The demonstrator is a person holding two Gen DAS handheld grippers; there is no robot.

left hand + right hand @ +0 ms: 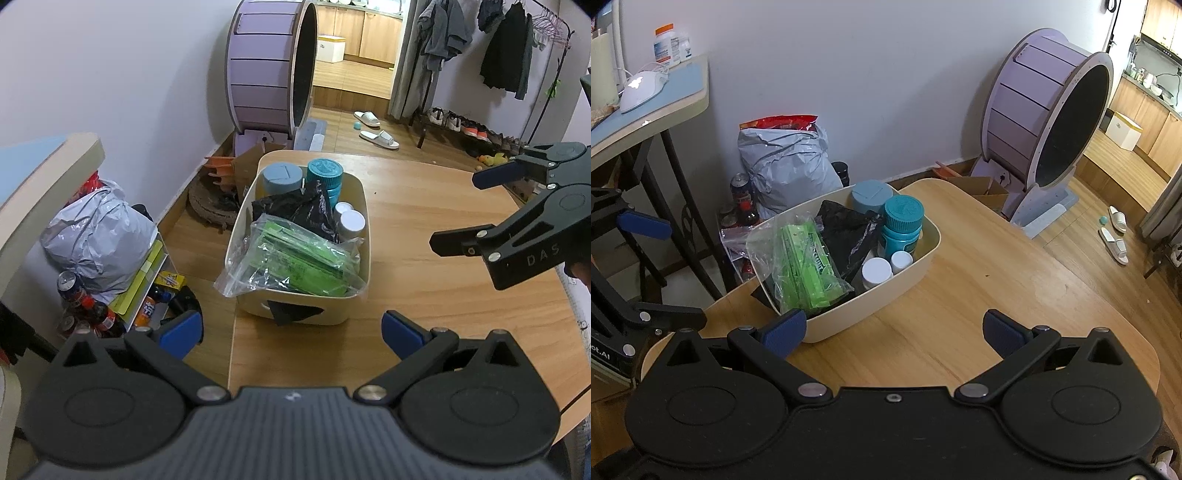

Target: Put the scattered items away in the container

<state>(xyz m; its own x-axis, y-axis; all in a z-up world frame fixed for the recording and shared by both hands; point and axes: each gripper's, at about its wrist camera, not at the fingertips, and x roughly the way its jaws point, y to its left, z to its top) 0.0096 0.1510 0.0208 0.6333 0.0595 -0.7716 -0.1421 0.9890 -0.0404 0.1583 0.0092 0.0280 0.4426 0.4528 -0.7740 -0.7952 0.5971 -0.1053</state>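
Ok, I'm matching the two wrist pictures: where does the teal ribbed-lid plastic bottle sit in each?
Left wrist: teal ribbed-lid plastic bottle upper centre, at the cream plastic bin's far end.
Right wrist: same bottle centre, right side of the bin.
Shared landmark: purple wheel behind.

Cream container (354, 192) on the table's corner — packed with teal jar (325, 170), green packets (303, 266), black bag (299, 210).

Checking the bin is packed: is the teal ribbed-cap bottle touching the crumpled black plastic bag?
Touching. The right wrist view shows the black bag pressed against the teal bottle.
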